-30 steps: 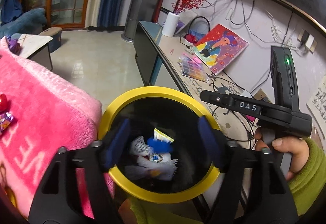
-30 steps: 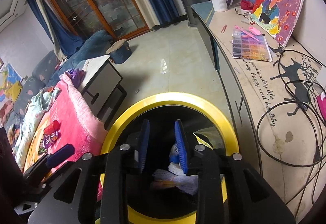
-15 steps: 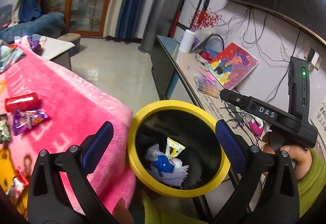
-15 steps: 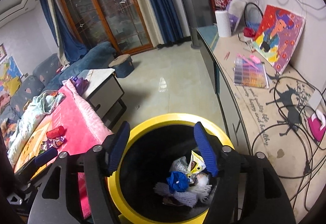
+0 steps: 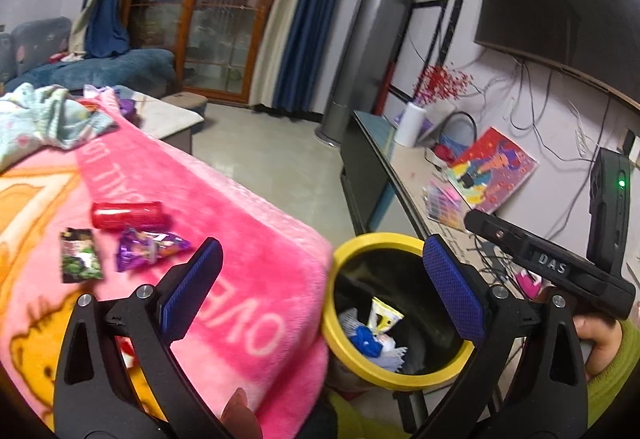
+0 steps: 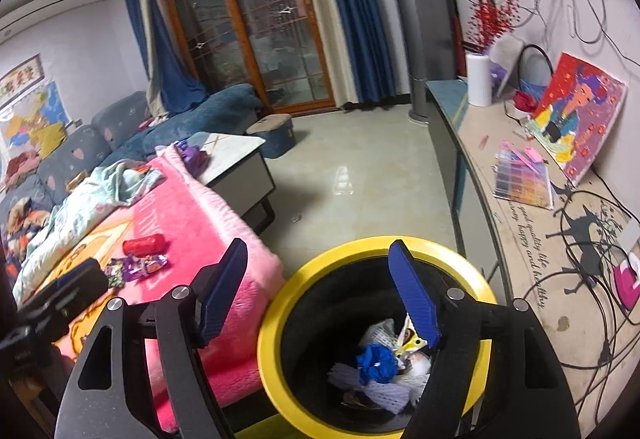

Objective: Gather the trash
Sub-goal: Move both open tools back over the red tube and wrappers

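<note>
My left tongs (image 5: 320,287) stand fully spread with nothing between the pads, straddling the edge where the pink blanket (image 5: 248,239) drops off and meets the yellow rim of the bin (image 5: 400,239). My right tongs (image 6: 320,295) are opening, also empty, their right pad over the bin's mouth (image 6: 360,251) and the left pad over the blanket's corner (image 6: 240,231). The bin sits tight in the gap between the blanket edge and the long worktop (image 6: 520,239) along the wall; there is little room on either side of it. Beyond, the tiled floor (image 6: 352,175) lies open toward the glass doors.

In the left view my other hand (image 5: 600,335), in a green sleeve, holds the black handle of the right tongs just beyond the bin. The worktop carries tangled black cables (image 6: 592,259), a bright painting (image 6: 576,115), a white vase (image 6: 479,79) and a box of coloured beads (image 6: 524,179).

Trash already in the bin: a blue crumpled piece (image 6: 376,361), white foam netting (image 6: 376,391) and a yellow-and-white wrapper (image 5: 384,317). On the blanket lie a red can (image 5: 128,215) on its side, a purple wrapper (image 5: 148,249) just below it and a dark green packet (image 5: 80,257) beside that, all close together and apart from both tongs.
</note>
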The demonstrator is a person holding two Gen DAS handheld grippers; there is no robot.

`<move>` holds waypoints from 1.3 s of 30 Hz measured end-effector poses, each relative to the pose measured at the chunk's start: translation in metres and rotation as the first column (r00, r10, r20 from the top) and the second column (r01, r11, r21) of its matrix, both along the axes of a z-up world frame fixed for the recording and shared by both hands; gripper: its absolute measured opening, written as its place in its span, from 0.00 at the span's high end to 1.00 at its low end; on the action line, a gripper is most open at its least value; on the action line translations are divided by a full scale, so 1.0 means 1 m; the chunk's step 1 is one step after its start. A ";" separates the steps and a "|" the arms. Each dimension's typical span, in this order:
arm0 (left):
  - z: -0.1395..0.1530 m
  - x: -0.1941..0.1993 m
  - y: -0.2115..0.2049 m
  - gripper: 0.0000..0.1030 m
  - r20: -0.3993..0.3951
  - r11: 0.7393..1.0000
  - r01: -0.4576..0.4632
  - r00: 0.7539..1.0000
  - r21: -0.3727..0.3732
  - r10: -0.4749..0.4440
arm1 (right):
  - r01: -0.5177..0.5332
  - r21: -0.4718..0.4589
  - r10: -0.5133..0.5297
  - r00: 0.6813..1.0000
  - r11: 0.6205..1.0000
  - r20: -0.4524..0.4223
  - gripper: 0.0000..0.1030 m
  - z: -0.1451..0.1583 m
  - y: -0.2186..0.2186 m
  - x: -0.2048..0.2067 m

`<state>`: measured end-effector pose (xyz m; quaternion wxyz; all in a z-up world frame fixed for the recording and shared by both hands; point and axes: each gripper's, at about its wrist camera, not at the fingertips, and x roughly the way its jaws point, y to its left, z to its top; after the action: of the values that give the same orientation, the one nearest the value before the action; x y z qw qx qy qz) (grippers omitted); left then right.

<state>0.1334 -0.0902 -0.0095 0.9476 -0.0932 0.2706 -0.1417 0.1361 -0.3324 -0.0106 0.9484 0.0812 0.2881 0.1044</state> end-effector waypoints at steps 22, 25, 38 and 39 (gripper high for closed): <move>0.009 -0.024 0.083 0.11 0.033 0.982 -0.187 0.982 -0.023 0.188 | -0.175 -0.061 0.175 0.984 0.983 0.006 0.29 0.005 0.078 -0.008; 0.008 -0.026 0.092 0.11 0.030 0.978 -0.205 0.978 -0.022 0.206 | -0.206 -0.062 0.206 0.979 0.977 0.004 0.29 0.005 0.090 -0.007; -0.002 -0.037 0.135 0.11 -0.009 0.967 -0.253 0.967 -0.023 0.253 | -0.304 -0.084 0.305 0.952 0.949 -0.002 0.29 0.001 0.133 0.001; -0.004 -0.038 0.138 0.11 -0.015 0.967 -0.256 0.967 -0.019 0.255 | -0.311 -0.083 0.311 0.950 0.947 -0.004 0.29 0.000 0.136 0.003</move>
<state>0.0956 0.0474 -0.0135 0.9553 -0.1379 0.2608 -0.0205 0.1388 -0.1963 -0.0102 0.9239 -0.0051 0.2972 0.2409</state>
